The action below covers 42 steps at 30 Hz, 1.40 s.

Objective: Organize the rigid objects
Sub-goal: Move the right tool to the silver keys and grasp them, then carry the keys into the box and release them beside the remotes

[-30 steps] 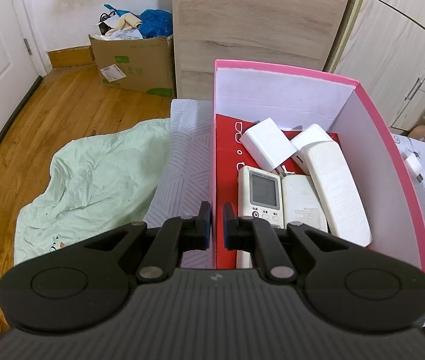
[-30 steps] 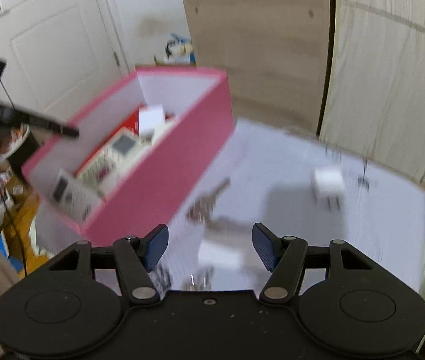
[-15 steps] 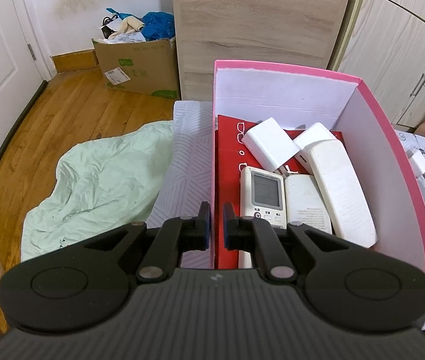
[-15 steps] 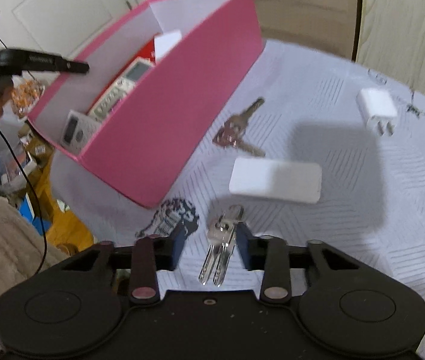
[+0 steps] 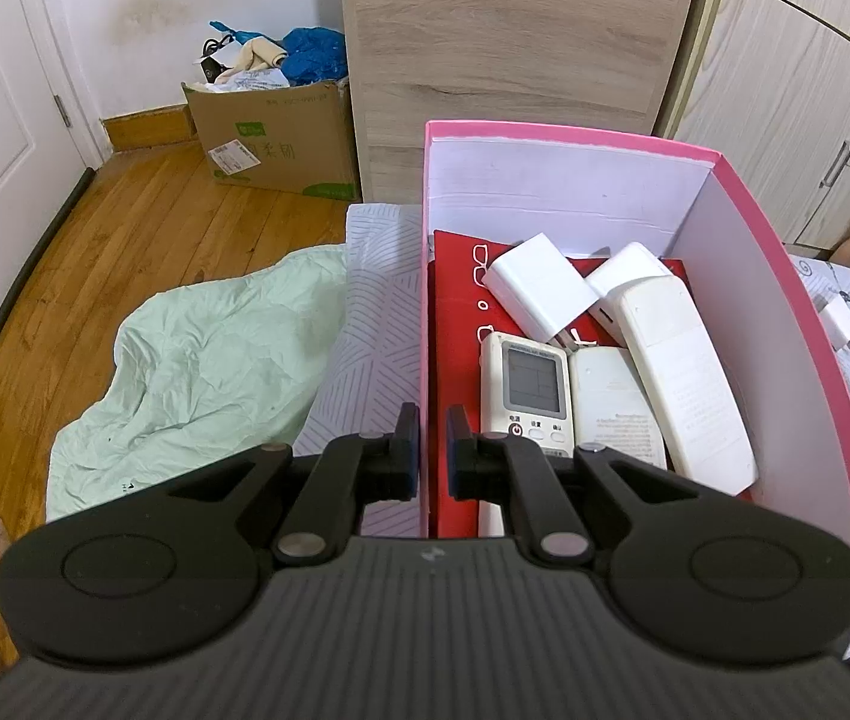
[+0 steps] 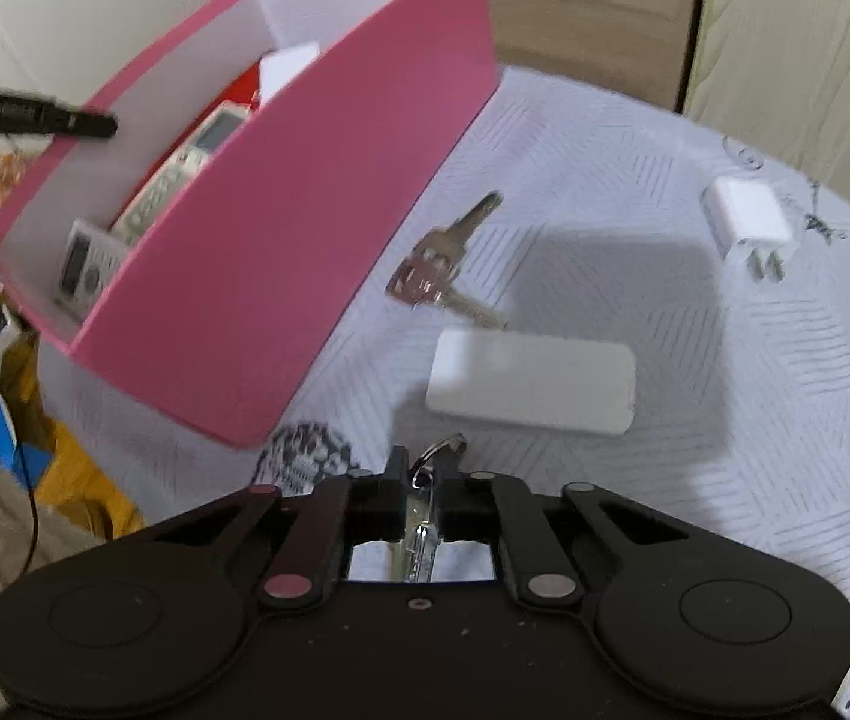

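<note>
- The desk (image 6: 694,360), under its white patterned cloth, spreads ahead of your right tool and carries everything not yet sorted.
- The pink box (image 5: 784,324) is the collecting place. Your left tool (image 5: 429,450) is clenched on its near-left wall, one finger either side, likely to steady it while you load.
- Inside it, ahead and right of the left tool, lie two remotes (image 5: 535,393), chargers and a red card, so much of the sorting looks done.
- The white slab (image 6: 529,384) lies just ahead of your right tool, loose on the cloth.
- The wall plug (image 6: 748,222) sits far ahead to the right.
- A pair of keys (image 6: 442,267) rests beside the box's outer wall.
- The key bunch (image 6: 422,531) is your current piece: your right tool (image 6: 423,498) has just been closing and now grips it, ring poking out ahead.
</note>
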### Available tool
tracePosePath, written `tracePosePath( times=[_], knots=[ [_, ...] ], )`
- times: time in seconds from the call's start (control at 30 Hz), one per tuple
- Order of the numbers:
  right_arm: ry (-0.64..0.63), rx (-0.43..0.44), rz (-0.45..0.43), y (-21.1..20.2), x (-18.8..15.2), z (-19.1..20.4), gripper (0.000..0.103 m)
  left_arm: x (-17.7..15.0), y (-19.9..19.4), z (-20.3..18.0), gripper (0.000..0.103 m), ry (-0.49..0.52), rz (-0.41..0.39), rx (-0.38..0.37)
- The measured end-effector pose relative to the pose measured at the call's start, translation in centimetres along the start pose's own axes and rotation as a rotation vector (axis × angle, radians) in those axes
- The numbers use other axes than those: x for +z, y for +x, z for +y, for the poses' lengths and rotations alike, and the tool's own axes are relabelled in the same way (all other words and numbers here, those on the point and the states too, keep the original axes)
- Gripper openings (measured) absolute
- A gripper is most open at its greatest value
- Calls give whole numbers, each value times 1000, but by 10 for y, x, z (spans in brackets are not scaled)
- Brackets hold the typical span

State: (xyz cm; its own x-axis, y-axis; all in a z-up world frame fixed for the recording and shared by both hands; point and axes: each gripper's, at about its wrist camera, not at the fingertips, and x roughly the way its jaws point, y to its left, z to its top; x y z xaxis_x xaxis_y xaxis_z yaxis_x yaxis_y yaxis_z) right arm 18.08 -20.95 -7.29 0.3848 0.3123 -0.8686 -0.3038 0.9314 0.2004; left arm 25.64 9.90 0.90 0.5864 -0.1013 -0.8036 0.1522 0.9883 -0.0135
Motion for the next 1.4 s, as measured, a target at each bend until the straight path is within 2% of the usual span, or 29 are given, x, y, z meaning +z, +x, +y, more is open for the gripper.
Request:
tracePosePath(
  times=[0.17, 0.43, 0.7, 1.03, 1.17, 1.27, 1.4],
  knots=[
    [23, 4, -77, -17, 3, -6, 4, 0, 0, -1, 7, -4, 1, -2],
    [-17, -8, -184, -40, 8, 5, 4, 0, 1, 0, 7, -7, 1, -4],
    [-63, -49, -352, -81, 16, 21, 4, 0, 1, 1, 7, -7, 2, -3],
    [-105, 36, -533, -118, 30, 55, 4, 0, 0, 2, 7, -10, 1, -5],
    [-133, 116, -550, -121, 36, 74, 4, 0, 0, 3, 7, -9, 0, -7],
    [-136, 179, -526, -115, 47, 86, 4, -2, 0, 4, 7, -8, 0, -11],
    [-138, 222, -471, -94, 57, 101, 4, -3, -1, 6, 7, -12, -1, -19]
  ],
)
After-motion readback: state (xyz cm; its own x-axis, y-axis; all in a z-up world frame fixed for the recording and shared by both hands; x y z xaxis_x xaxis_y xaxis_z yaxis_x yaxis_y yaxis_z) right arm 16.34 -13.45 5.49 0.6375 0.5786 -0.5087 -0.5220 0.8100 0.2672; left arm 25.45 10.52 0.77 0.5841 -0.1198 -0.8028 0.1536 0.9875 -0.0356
